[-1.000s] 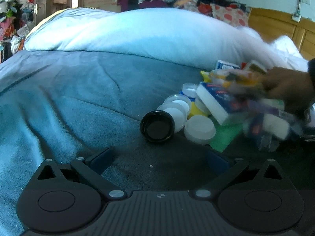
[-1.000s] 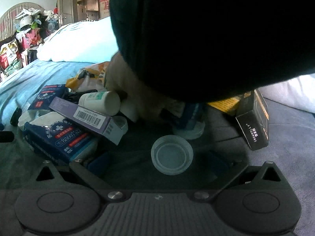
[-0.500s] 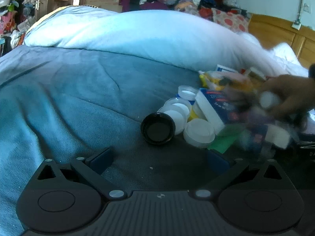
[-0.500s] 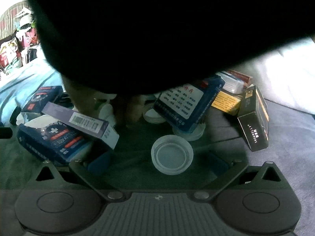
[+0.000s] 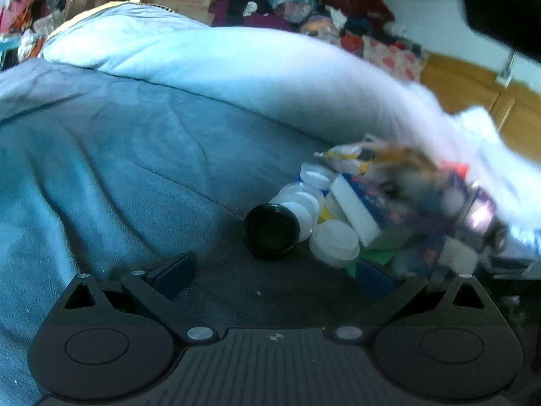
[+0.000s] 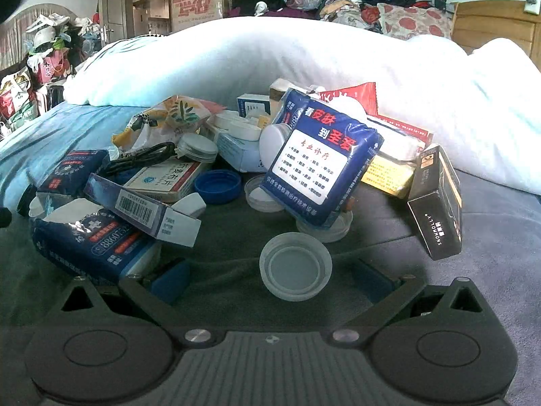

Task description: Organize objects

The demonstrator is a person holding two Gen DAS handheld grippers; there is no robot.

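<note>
- My right gripper (image 6: 270,279) has its fingers spread wide and empty, low over the grey blanket (image 6: 490,237); a translucent cap (image 6: 295,270) lies open side up between them, nearer my right finger, touching neither.
- Just beyond it a blue tissue pack (image 6: 321,162) leans tilted on other caps; a black carton (image 6: 436,203) stands tilted at the right; a purple barcoded box (image 6: 142,209) lies on another blue pack (image 6: 91,240) at the left; a blue cap (image 6: 218,186) sits farther back.
- My left gripper (image 5: 274,274) is also spread and empty; a black cap (image 5: 271,230) lies on the bed beyond the gap, apart from both fingers; a white cap (image 5: 334,243) lies just to its right, by the blurred pile.
- A white duvet (image 6: 304,54) lies across the far side.
</note>
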